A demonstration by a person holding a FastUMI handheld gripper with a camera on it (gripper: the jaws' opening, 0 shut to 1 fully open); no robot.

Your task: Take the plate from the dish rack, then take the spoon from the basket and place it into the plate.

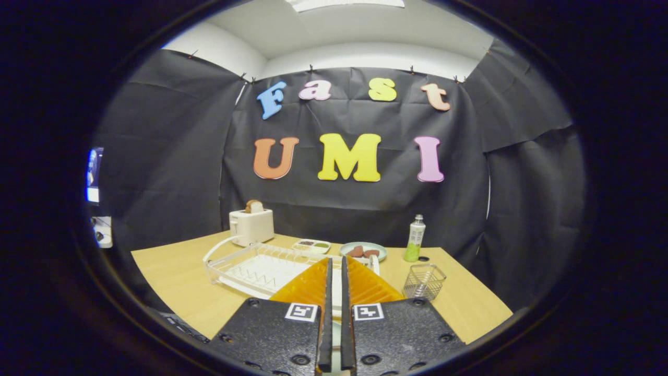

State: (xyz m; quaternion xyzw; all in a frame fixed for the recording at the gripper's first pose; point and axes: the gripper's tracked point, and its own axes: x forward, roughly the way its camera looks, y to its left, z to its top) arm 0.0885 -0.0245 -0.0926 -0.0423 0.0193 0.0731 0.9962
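While the claw point(336, 263) hangs above the wooden counter point(177, 277), its 2 orange fingers point(308, 284) stand nearly together with only a thin slit between them; whether they pinch anything I cannot tell. Just beyond their tips lies the clear dish rack point(250, 269). A small wire basket point(424, 281) sits right of the fingers, its contents too small to tell. Farther back stand a white toaster point(251, 224), a green bottle point(415, 238) and a plate with food point(364, 251).
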